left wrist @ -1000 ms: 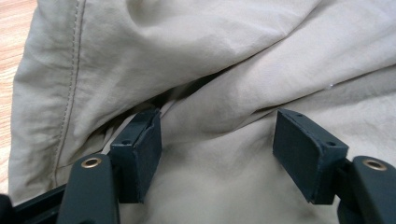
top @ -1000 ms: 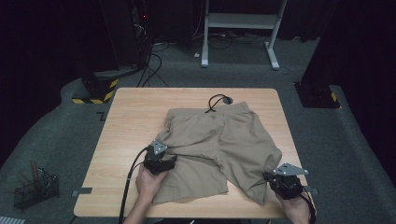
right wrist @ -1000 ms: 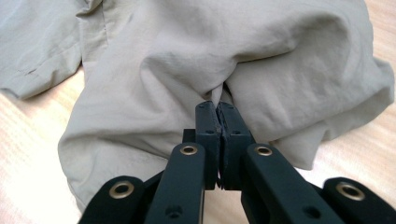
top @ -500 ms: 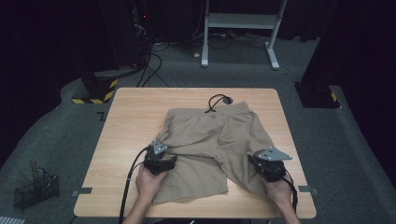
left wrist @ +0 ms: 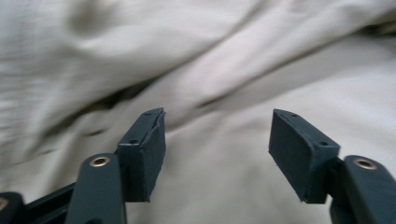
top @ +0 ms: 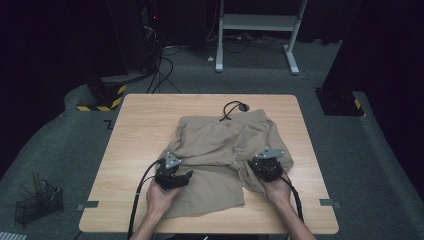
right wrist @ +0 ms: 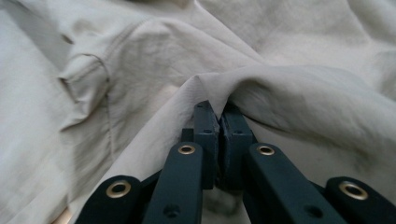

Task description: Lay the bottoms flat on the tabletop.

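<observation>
Khaki shorts (top: pixel 225 150) lie spread mid-bench (top: pixel 140 125), waistband far side. Fabric light, limp, drapes and bunches; slides easily on wood. Your right gripper (right wrist: pixel 218 122) has fingers clamped on leg-hem fold. Your left gripper (left wrist: pixel 217 140) hovers, fingers apart, nothing pinched. Take hems or seams; doubled cloth holds best.

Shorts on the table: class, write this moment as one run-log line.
item: tan shorts | left tongs: open over cloth | right tongs: shut on a fold | place: wooden table

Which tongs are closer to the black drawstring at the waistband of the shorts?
Right. The right tongs grip the shorts on the side below the drawstring; the left tongs sit lower and farther left, open over the other leg.
</observation>
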Demonstrator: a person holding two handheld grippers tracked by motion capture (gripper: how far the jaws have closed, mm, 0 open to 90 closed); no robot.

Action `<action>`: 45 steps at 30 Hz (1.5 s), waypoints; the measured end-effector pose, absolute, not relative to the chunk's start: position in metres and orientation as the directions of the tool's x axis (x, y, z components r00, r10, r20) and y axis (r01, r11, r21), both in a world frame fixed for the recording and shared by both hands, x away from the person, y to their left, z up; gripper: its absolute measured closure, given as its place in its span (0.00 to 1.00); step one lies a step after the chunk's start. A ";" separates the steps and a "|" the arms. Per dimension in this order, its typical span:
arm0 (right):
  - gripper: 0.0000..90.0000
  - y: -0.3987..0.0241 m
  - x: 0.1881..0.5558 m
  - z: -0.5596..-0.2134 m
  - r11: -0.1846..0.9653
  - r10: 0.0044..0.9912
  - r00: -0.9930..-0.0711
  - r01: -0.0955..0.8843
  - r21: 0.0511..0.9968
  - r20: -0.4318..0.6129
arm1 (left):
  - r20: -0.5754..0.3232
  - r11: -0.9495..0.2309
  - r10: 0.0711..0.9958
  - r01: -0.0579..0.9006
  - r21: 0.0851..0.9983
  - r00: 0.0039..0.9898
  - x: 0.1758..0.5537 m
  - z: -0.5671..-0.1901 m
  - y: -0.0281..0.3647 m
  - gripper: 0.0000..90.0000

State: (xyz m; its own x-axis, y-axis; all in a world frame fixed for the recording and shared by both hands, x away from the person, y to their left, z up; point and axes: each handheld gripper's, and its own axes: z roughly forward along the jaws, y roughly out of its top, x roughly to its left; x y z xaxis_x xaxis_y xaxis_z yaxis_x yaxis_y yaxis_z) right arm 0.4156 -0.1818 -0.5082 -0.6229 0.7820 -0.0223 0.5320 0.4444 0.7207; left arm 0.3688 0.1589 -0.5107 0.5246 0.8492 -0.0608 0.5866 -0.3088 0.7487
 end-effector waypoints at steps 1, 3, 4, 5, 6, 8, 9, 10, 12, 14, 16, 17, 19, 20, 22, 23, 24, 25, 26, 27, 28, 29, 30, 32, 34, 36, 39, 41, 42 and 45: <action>0.96 -0.181 0.416 -0.509 0.440 0.785 -0.620 0.534 0.722 -0.020 | -0.074 -0.313 0.840 0.593 0.742 0.537 0.367 -0.510 0.155 0.38; 0.95 -0.179 0.417 -0.512 0.434 0.789 -0.614 0.539 0.722 -0.016 | -0.068 -0.345 0.827 0.600 0.722 0.558 0.364 -0.512 0.144 0.36; 0.95 -0.177 0.417 -0.513 0.432 0.791 -0.611 0.541 0.722 -0.015 | -0.064 -0.359 0.823 0.605 0.711 0.564 0.364 -0.513 0.141 0.36; 0.95 -0.176 0.417 -0.513 0.433 0.790 -0.613 0.539 0.723 -0.016 | -0.051 -0.380 0.819 0.606 0.699 0.572 0.364 -0.515 0.137 0.36; 0.95 -0.176 0.418 -0.513 0.435 0.788 -0.616 0.535 0.724 -0.018 | -0.021 -0.399 0.818 0.594 0.699 0.575 0.363 -0.518 0.134 0.37; 0.94 -0.175 0.417 -0.511 0.433 0.788 -0.616 0.534 0.726 -0.017 | 0.004 -0.410 0.817 0.576 0.707 0.577 0.361 -0.518 0.134 0.45; 0.93 -0.176 0.416 -0.510 0.433 0.784 -0.620 0.528 0.731 -0.017 | 0.009 -0.413 0.816 0.571 0.709 0.578 0.361 -0.518 0.135 0.52; 0.91 -0.177 0.416 -0.509 0.431 0.783 -0.622 0.525 0.734 -0.015 | 0.009 -0.413 0.815 0.570 0.710 0.579 0.362 -0.517 0.137 0.59; 0.83 -0.180 0.413 -0.504 0.420 0.781 -0.624 0.527 0.739 0.001 | 0.010 -0.419 0.814 0.575 0.703 0.581 0.363 -0.516 0.142 0.74; 0.79 -0.183 0.410 -0.500 0.418 0.779 -0.627 0.522 0.744 0.001 | 0.004 -0.427 0.811 0.587 0.688 0.585 0.364 -0.514 0.148 0.87; 0.76 -0.187 0.406 -0.496 0.421 0.775 -0.632 0.510 0.750 -0.005 | -0.002 -0.438 0.806 0.598 0.672 0.592 0.363 -0.512 0.157 0.97; 0.75 -0.190 0.403 -0.494 0.421 0.773 -0.634 0.503 0.754 -0.008 | -0.012 -0.436 0.806 0.608 0.663 0.592 0.362 -0.511 0.164 0.99; 0.74 -0.195 0.398 -0.490 0.417 0.771 -0.637 0.501 0.759 -0.004 | -0.020 -0.433 0.810 0.620 0.654 0.587 0.360 -0.510 0.174 0.99; 0.73 -0.198 0.396 -0.489 0.418 0.768 -0.640 0.498 0.760 -0.003 | -0.028 -0.426 0.815 0.632 0.648 0.579 0.359 -0.510 0.182 1.00; 0.73 -0.204 0.392 -0.486 0.414 0.769 -0.639 0.499 0.761 0.000 | -0.029 -0.421 0.823 0.644 0.639 0.567 0.357 -0.509 0.192 1.00; 0.73 -0.207 0.390 -0.485 0.414 0.769 -0.639 0.500 0.761 0.002 | -0.029 -0.414 0.829 0.649 0.638 0.558 0.356 -0.508 0.198 1.00; 0.72 -0.211 0.388 -0.484 0.413 0.769 -0.639 0.501 0.761 0.003 | -0.030 -0.407 0.835 0.654 0.637 0.549 0.355 -0.508 0.204 1.00; 0.72 -0.214 0.386 -0.483 0.413 0.769 -0.639 0.498 0.762 0.001 | -0.034 -0.397 0.840 0.657 0.640 0.541 0.354 -0.507 0.209 1.00; 0.72 -0.217 0.384 -0.482 0.414 0.771 -0.637 0.498 0.762 -0.002 | -0.044 -0.379 0.846 0.658 0.650 0.531 0.353 -0.506 0.213 1.00; 0.71 -0.222 0.382 -0.482 0.409 0.774 -0.633 0.502 0.762 0.001 | -0.048 -0.365 0.851 0.656 0.660 0.522 0.353 -0.505 0.216 0.99; 0.71 -0.225 0.380 -0.481 0.404 0.778 -0.629 0.503 0.764 0.003 | -0.051 -0.355 0.855 0.653 0.669 0.517 0.353 -0.504 0.217 0.98; 0.70 -0.228 0.378 -0.481 0.399 0.782 -0.623 0.505 0.766 0.004 | -0.057 -0.340 0.858 0.647 0.682 0.510 0.353 -0.503 0.217 0.95; 0.68 -0.231 0.377 -0.481 0.393 0.787 -0.617 0.506 0.767 0.005 | -0.064 -0.325 0.861 0.642 0.694 0.505 0.353 -0.503 0.216 0.87; 0.65 -0.237 0.376 -0.481 0.373 0.798 -0.602 0.514 0.772 0.016 | -0.072 -0.294 0.869 0.629 0.720 0.489 0.357 -0.504 0.211 0.73; 0.62 -0.240 0.378 -0.483 0.366 0.809 -0.588 0.531 0.764 0.021 | -0.071 -0.278 0.878 0.627 0.728 0.473 0.361 -0.505 0.205 0.60; 0.61 -0.240 0.382 -0.486 0.373 0.815 -0.579 0.535 0.758 0.007 | -0.073 -0.260 0.887 0.625 0.736 0.455 0.367 -0.508 0.200 0.55; 0.69 -0.236 0.391 -0.493 0.396 0.818 -0.575 0.553 0.733 -0.008 | -0.077 -0.231 0.902 0.626 0.745 0.424 0.376 -0.516 0.196 0.50; 0.86 -0.230 0.398 -0.498 0.436 0.799 -0.601 0.557 0.707 -0.019 | -0.073 -0.225 0.909 0.629 0.744 0.410 0.381 -0.521 0.195 0.48; 0.96 -0.226 0.403 -0.501 0.464 0.794 -0.607 0.563 0.684 -0.039 | -0.063 -0.232 0.910 0.627 0.744 0.410 0.382 -0.523 0.196 0.48; 1.00 -0.220 0.412 -0.497 0.488 0.782 -0.621 0.556 0.673 -0.054 | -0.015 -0.244 0.920 0.603 0.759 0.392 0.384 -0.526 0.196 0.47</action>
State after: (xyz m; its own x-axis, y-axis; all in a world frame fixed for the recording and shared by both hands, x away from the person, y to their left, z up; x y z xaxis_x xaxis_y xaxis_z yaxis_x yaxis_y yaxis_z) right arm 0.4124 -0.2195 -0.4968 -0.6211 0.7819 -0.0538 0.5556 0.4877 0.6733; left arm 0.3837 0.1964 -0.5261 0.3918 0.9199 -0.0150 0.6030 -0.2444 0.7594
